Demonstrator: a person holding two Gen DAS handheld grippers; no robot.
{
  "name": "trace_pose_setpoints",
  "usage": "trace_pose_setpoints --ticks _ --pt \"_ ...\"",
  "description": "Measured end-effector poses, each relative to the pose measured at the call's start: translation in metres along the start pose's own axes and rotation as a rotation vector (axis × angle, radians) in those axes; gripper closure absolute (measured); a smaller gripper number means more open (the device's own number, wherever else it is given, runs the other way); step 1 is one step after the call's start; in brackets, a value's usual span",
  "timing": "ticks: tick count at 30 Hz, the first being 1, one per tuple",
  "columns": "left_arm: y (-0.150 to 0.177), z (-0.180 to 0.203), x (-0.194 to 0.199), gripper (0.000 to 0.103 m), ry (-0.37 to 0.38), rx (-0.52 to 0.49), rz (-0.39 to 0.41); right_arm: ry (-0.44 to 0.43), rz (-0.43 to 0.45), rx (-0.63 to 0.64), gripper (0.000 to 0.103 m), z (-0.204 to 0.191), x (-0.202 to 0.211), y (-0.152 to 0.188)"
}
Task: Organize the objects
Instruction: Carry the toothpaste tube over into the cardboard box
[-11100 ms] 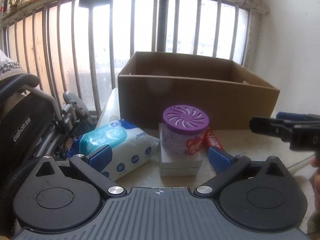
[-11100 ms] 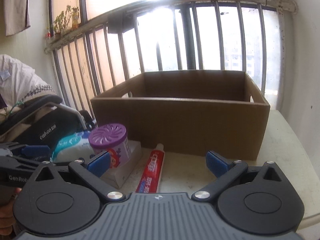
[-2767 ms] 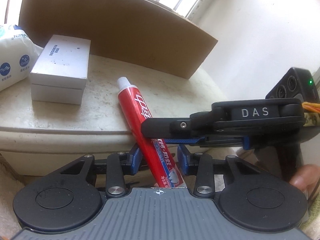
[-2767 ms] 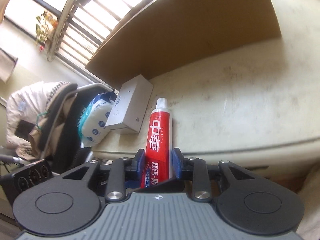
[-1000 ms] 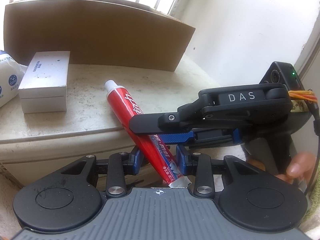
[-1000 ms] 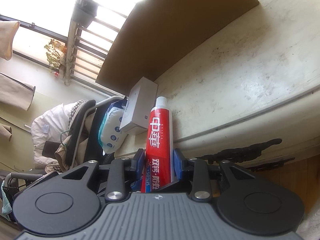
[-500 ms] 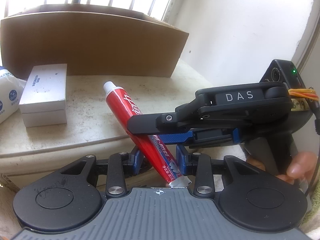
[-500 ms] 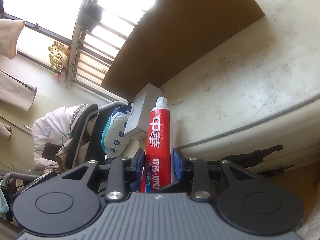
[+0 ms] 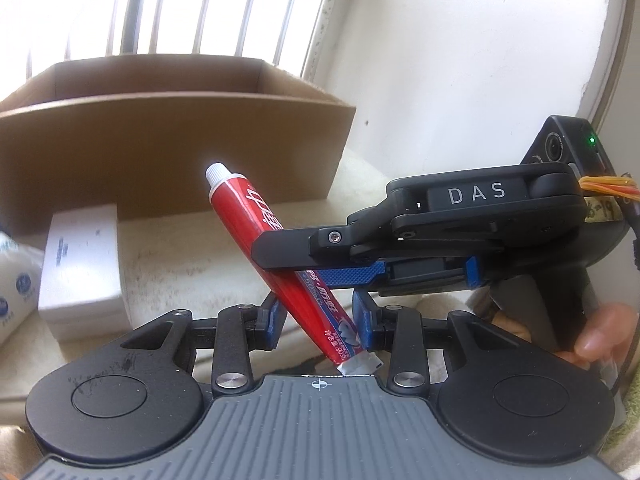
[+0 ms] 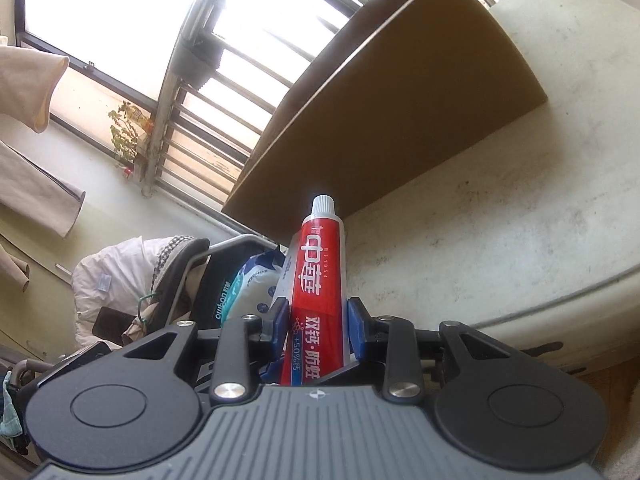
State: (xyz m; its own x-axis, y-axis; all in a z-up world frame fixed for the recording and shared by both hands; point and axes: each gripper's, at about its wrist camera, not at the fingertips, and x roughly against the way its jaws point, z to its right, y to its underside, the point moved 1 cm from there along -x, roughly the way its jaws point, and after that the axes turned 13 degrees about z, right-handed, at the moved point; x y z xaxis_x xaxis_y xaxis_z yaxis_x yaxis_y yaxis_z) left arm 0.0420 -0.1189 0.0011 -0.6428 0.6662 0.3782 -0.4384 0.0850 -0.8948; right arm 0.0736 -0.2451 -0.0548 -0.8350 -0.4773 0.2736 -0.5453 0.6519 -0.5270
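A red toothpaste tube (image 9: 240, 208) with a white cap is held by both grippers, off the table, cap pointing up toward the brown cardboard box (image 9: 160, 148). My left gripper (image 9: 320, 320) is shut on the tube near its crimped end. My right gripper (image 9: 296, 268) comes in from the right and clamps the tube a little higher up. In the right wrist view the tube (image 10: 320, 264) stands upright between the blue pads of my right gripper (image 10: 318, 320), in front of the box (image 10: 380, 120).
A small white box (image 9: 80, 256) lies on the pale table (image 9: 192, 264) left of the tube, with a wipes pack (image 9: 12, 288) beyond it at the edge. A person's fingers (image 9: 600, 332) hold the right handle. A white wall is on the right, a barred window behind the box.
Both grippers have risen together with the tube. In the left wrist view the open top and inside of the cardboard box have come into sight.
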Motion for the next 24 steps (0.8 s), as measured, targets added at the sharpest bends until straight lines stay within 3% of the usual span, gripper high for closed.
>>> trace_pose_setpoints --ticks 15,24 --pt "-0.062 0.001 -0.017 0.068 -0.009 -0.070 0.085 -0.053 0.071 0.091 0.068 -0.039 -0.009 -0.059" --pt "-0.107 -0.002 -0.042 0.068 -0.001 -0.087 0.120 -0.041 0.098 0.190 0.068 -0.059 -0.021 -0.110"
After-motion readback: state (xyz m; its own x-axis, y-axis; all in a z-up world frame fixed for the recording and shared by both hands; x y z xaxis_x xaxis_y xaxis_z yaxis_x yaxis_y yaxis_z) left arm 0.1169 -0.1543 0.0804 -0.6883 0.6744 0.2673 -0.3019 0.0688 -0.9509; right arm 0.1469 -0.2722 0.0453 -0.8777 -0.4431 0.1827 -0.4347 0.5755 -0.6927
